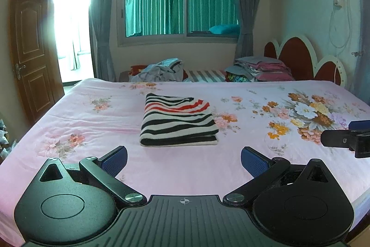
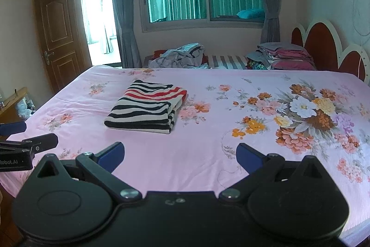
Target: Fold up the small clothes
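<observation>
Jaws wide apart on both left gripper (image 1: 183,162) and right gripper (image 2: 180,157), holding nothing. Striped garment (image 1: 178,120) lies folded on the pink floral bedsheet (image 1: 231,166), ahead of both, untouched.

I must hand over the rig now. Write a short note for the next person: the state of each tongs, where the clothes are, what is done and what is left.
Left tongs: open, holding nothing, above the near part of the bed.
Right tongs: open, holding nothing, beside the left one.
Striped garment: folded into a flat rectangle, lying on the pink floral sheet ahead of both tongs, touched by neither.
Done: this garment looks fully folded.
Left: a loose heap of grey clothes lies beyond the far edge of the bed, near the folded pile by the headboard; probably take the next piece from the heap.
</observation>
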{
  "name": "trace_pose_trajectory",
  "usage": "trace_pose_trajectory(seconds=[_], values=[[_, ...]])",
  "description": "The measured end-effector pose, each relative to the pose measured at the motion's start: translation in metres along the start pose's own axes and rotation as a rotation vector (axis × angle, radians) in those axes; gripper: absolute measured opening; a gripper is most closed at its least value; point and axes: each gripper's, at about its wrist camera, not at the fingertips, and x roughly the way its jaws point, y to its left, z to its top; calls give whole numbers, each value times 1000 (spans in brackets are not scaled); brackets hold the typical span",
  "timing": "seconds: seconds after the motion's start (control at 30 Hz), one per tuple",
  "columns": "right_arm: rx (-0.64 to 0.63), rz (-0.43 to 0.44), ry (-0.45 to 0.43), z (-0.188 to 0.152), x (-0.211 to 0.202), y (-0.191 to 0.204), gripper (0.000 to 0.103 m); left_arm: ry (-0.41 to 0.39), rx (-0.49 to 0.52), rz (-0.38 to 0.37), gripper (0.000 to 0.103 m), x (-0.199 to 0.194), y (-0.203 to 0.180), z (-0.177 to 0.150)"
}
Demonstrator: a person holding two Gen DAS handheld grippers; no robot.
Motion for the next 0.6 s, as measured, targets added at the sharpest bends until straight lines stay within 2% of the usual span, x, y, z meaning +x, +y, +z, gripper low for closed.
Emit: trace_pose_trajectory(seconds=[0.6], values=[[-6,7,2,2,0,-2,103,1,1,1,103,1,-4,1]])
